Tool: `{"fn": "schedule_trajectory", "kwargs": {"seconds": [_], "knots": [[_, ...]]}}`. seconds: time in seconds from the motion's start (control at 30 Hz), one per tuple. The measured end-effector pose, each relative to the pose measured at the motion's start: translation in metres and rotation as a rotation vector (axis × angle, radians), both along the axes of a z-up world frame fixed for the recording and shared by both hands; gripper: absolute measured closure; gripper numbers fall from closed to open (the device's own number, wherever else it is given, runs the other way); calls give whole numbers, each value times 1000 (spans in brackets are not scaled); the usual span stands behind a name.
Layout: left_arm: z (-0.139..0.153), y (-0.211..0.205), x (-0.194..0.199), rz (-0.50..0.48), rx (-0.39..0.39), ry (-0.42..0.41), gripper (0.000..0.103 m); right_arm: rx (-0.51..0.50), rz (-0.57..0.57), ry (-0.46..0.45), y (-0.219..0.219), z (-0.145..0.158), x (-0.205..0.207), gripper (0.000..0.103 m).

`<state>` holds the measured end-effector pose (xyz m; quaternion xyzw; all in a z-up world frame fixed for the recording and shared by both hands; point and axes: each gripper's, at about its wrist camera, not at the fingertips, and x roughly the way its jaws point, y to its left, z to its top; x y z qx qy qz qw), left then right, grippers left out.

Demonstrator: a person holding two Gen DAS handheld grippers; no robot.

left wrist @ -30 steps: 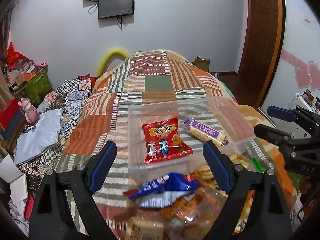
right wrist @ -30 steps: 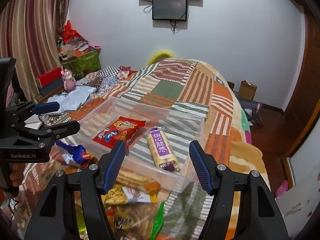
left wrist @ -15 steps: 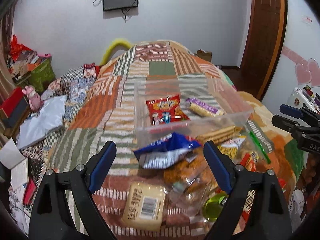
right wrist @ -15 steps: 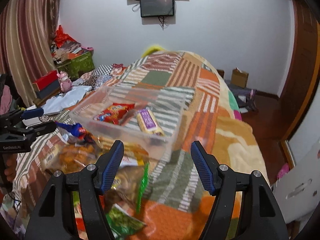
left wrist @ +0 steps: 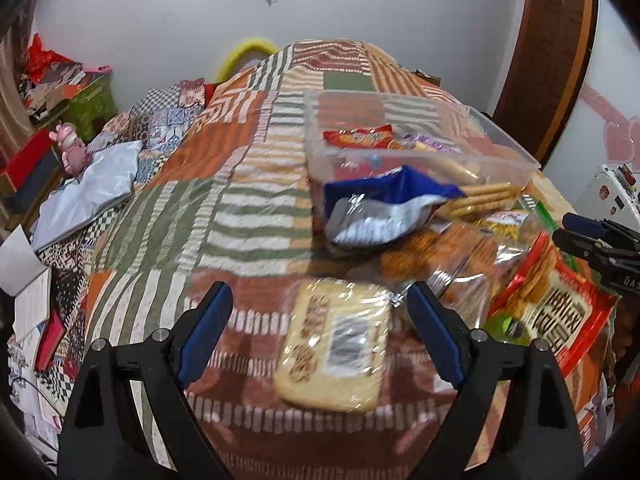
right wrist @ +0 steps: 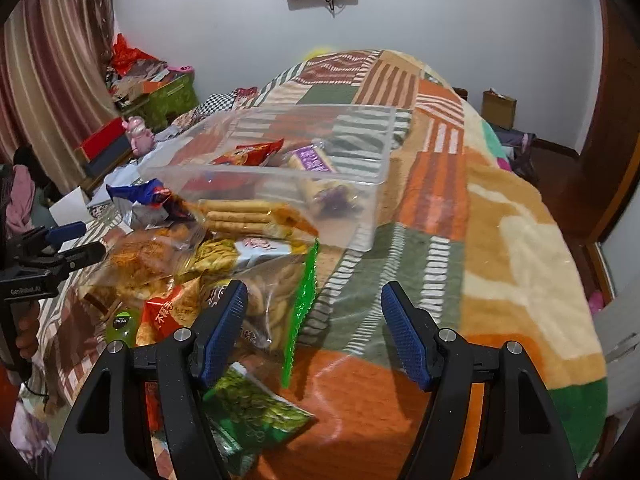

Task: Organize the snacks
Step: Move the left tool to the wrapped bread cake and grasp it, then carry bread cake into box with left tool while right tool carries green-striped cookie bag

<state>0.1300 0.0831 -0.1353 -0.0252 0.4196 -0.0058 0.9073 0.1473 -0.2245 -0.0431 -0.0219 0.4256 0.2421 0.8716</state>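
Left gripper (left wrist: pixel 320 330) hangs spread wide right over the pale biscuit pack (left wrist: pixel 334 346), fingers either side of it, nothing pinched: lined up, I'd say, to take it next. Right gripper (right wrist: pixel 314 330) is spread and empty too, hovering at the edge of the snack pile (right wrist: pixel 192 260). The clear bin (right wrist: pixel 372 200) beyond holds a red packet (right wrist: pixel 250 152) and a purple bar (right wrist: pixel 310 160)

A clear plastic bin (left wrist: pixel 416 148) sat far on the bed, holding a red packet (left wrist: pixel 358 138) and a purple-wrapped bar (right wrist: pixel 310 160). Near it lay a loose heap: a blue-and-silver bag (left wrist: pixel 384 204), a pale biscuit pack (left wrist: pixel 336 346) nearest, a red cracker bag (left wrist: pixel 556 308) right.
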Motion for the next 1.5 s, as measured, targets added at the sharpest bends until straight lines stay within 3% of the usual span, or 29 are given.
{"fn": "schedule_trajectory", "kwargs": {"seconds": [0.17, 0.4, 0.63, 0.77, 0.87, 1.17, 1.5], "knots": [[-10, 6, -5, -4, -21, 22, 14, 48, 23, 28, 2, 3, 1, 37], [-25, 0, -8, -34, -21, 51, 14, 20, 58, 47, 18, -6, 1, 37], [-39, -4, 3, -45, -49, 107, 28, 102, 76, 151, 17, -20, 11, 37], [-42, -5, 6, -46, -55, 107, 43, 120, 85, 184, 18, -25, 10, 39], [-41, -5, 3, -44, -55, 100, 46, 126, 111, 174, 20, -21, 4, 53], [-30, 7, -9, -2, -53, 77, 48, 54, 95, 82, 18, -8, -9, 58], [5, 14, -23, 27, -42, -18, 48, 40, 62, 4, 5, 17, -14, 64]]}}
